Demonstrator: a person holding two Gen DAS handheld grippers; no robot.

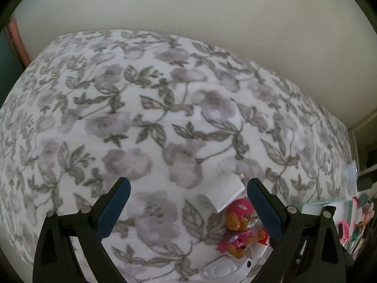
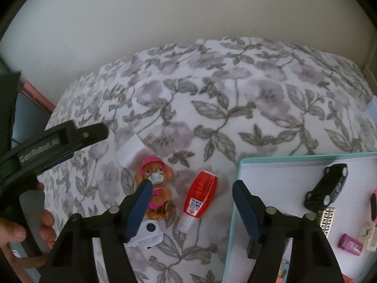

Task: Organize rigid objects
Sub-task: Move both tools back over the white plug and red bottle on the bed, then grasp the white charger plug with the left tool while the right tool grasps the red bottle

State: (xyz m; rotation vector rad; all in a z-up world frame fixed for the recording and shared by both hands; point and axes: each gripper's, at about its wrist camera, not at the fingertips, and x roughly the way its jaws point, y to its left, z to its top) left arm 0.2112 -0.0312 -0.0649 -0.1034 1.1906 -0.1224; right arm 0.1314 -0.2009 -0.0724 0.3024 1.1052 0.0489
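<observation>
A toy puppy (image 2: 154,188) in a pink hat lies on the floral bedspread (image 2: 235,99). Right of it lies a red and white bottle (image 2: 200,195), between the fingers of my right gripper (image 2: 192,185), which is open and not touching it. A white charger block (image 2: 129,152) sits beyond the puppy, and a white device (image 2: 148,234) with a black button lies nearer. My left gripper (image 1: 188,184) is open over the bedspread. The puppy (image 1: 240,226) and the charger block (image 1: 226,193) lie close by its right finger, untouched.
A teal-rimmed white box (image 2: 239,165) at the right holds a black toy car (image 2: 326,186), a pink toy (image 2: 350,244) and other small items. A hand (image 2: 44,221) holds the left gripper's black frame (image 2: 59,141) at the left. A pale wall stands behind the bed.
</observation>
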